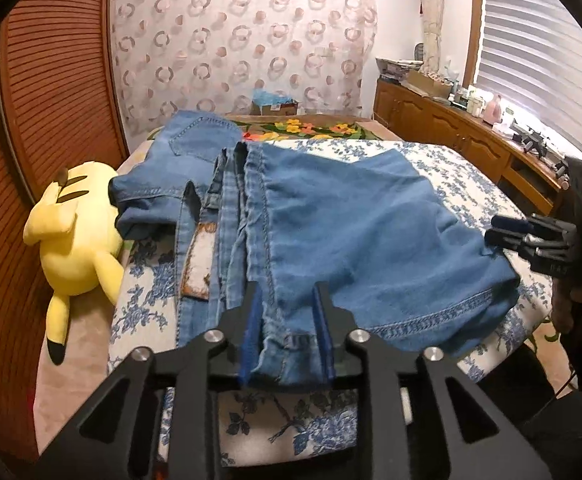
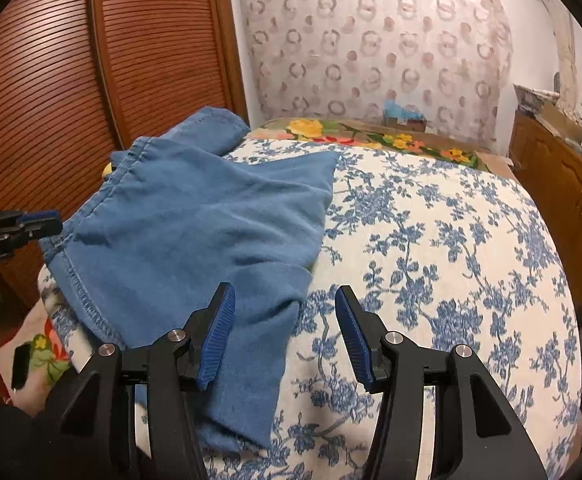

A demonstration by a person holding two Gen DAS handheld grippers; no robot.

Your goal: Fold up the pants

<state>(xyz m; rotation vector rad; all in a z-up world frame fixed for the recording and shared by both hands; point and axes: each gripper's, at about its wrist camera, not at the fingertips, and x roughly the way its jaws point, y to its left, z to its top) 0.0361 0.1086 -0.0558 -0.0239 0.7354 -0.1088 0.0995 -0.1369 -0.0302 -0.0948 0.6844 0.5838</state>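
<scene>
Blue jeans (image 1: 351, 220) lie folded over on the bed, legs doubled across the waistband, whose brown leather patch (image 1: 199, 264) shows at the left. My left gripper (image 1: 287, 292) straddles the near hem; a fold of denim lies loose between its blue pads, which stand apart from it. It also shows at the left edge of the right wrist view as the left gripper (image 2: 23, 224). My right gripper (image 2: 285, 320) stands open over the near right corner of the jeans (image 2: 195, 232), holding nothing. From the left wrist view the right gripper (image 1: 507, 232) hovers at the jeans' right edge.
The bed cover (image 2: 431, 260) is white with blue flowers, with a flowered blanket (image 1: 311, 128) at the far end. A yellow plush toy (image 1: 75, 232) lies left of the bed against slatted wooden doors (image 1: 51, 100). A cluttered wooden sideboard (image 1: 451, 128) runs along the right.
</scene>
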